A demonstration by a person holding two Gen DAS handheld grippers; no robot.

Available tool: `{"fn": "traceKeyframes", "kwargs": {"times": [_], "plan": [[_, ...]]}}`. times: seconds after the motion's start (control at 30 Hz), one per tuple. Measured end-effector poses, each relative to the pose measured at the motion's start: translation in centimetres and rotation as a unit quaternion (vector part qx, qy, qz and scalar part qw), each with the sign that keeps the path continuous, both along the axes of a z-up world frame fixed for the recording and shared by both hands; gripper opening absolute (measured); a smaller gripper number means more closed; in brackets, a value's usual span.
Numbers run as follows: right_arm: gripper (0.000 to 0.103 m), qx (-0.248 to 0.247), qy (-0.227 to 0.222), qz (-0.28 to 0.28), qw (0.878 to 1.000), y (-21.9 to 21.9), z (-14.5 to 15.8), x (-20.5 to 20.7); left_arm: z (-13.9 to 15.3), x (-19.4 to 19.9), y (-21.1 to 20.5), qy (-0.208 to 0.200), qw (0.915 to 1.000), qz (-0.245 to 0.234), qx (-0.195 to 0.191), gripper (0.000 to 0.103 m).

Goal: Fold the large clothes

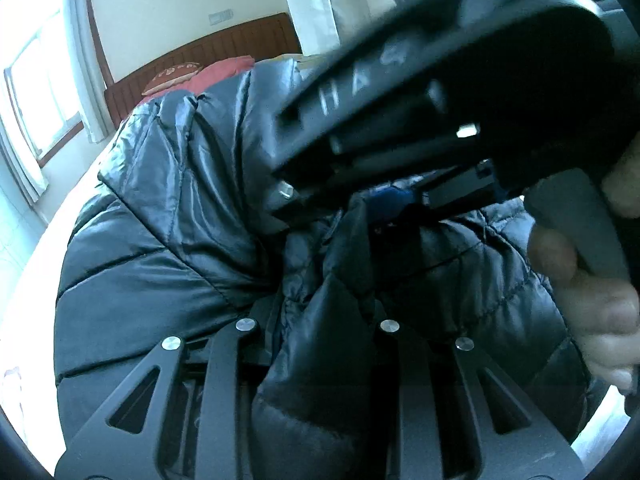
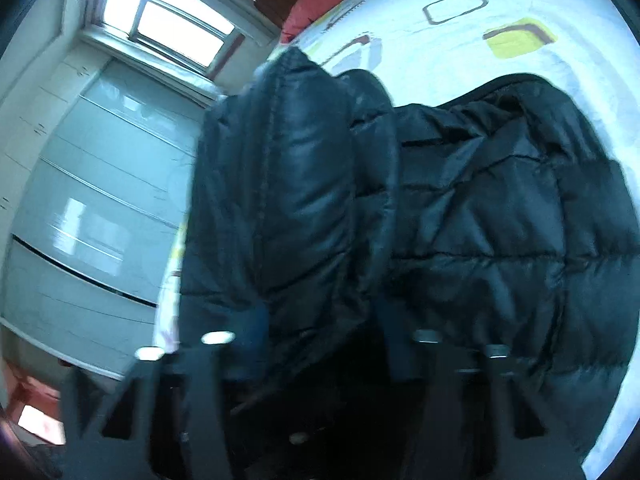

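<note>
Left gripper (image 1: 320,344): your jaws pinch a fold of the black puffer jacket (image 1: 168,208)
Right gripper (image 1: 420,120): crosses just above, blurred

Bedroom: bed (image 2: 460,52), wooden headboard (image 1: 224,48)

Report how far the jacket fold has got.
Done: one side of the black puffer jacket lies on the bed sheet. In hand: left gripper and right gripper each pinch jacket fabric, lifted. Left: laying it over and flattening; no tidy fold shows.
</note>
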State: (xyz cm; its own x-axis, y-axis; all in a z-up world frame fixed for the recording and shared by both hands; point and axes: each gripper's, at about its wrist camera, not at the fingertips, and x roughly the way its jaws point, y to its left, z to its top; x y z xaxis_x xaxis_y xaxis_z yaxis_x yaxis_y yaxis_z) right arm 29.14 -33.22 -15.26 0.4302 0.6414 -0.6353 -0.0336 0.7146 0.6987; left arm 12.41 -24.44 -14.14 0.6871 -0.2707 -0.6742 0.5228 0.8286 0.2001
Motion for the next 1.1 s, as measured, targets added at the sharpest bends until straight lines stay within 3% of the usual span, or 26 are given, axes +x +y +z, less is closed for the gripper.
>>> {"fn": "traceKeyframes", "kwargs": {"times": [0.1, 0.33, 0.53, 0.67, 0.73, 0.8, 0.9, 0.93, 1.0, 1.1], "plan": [[0.021, 0.0, 0.004, 0.006, 1.0, -0.2, 0.0, 0.3, 0.5, -0.3, 0.0, 0.007, 0.9999, -0.006, 0.005, 0.023], [0.019, -0.004, -0.007, 0.023, 1.0, 0.3, 0.5, 0.6, 3.4, -0.6, 2.8, 0.057, 0.9975, -0.027, -0.032, 0.025], [0.019, -0.009, -0.001, 0.003, 1.0, 0.2, -0.2, 0.2, 6.5, -4.6, 6.0, 0.034, 0.9938, -0.087, -0.061, 0.027], [0.018, -0.003, -0.004, -0.011, 1.0, -0.3, -0.2, -0.7, 9.0, -6.2, 11.0, 0.036, 0.9847, -0.096, -0.141, 0.034], [0.017, -0.011, -0.014, -0.02, 1.0, -0.3, 0.2, -1.2, 9.8, -4.5, 15.2, 0.042, 0.9783, -0.052, -0.196, 0.055], [0.015, -0.024, -0.029, -0.029, 0.999, -0.5, 1.2, -2.1, 9.3, -1.9, 18.8, 0.057, 0.9686, 0.004, -0.242, 0.06], [0.013, -0.045, -0.057, -0.047, 0.996, -1.3, 3.0, -3.8, 7.0, 1.4, 22.0, 0.11, 0.9544, 0.065, -0.27, 0.06], [0.013, -0.053, -0.068, -0.058, 0.995, -2.0, 3.8, -4.5, 6.1, 2.5, 22.8, 0.135, 0.9451, 0.079, -0.287, 0.06], [0.013, -0.069, -0.083, -0.078, 0.991, -3.5, 5.0, -5.9, 5.6, 3.2, 23.5, 0.149, 0.9346, 0.083, -0.312, 0.06], [0.013, -0.095, -0.091, -0.102, 0.986, -5.9, 5.8, -7.7, 6.1, 3.2, 22.1, 0.137, 0.9367, 0.053, -0.318, 0.066]]}}
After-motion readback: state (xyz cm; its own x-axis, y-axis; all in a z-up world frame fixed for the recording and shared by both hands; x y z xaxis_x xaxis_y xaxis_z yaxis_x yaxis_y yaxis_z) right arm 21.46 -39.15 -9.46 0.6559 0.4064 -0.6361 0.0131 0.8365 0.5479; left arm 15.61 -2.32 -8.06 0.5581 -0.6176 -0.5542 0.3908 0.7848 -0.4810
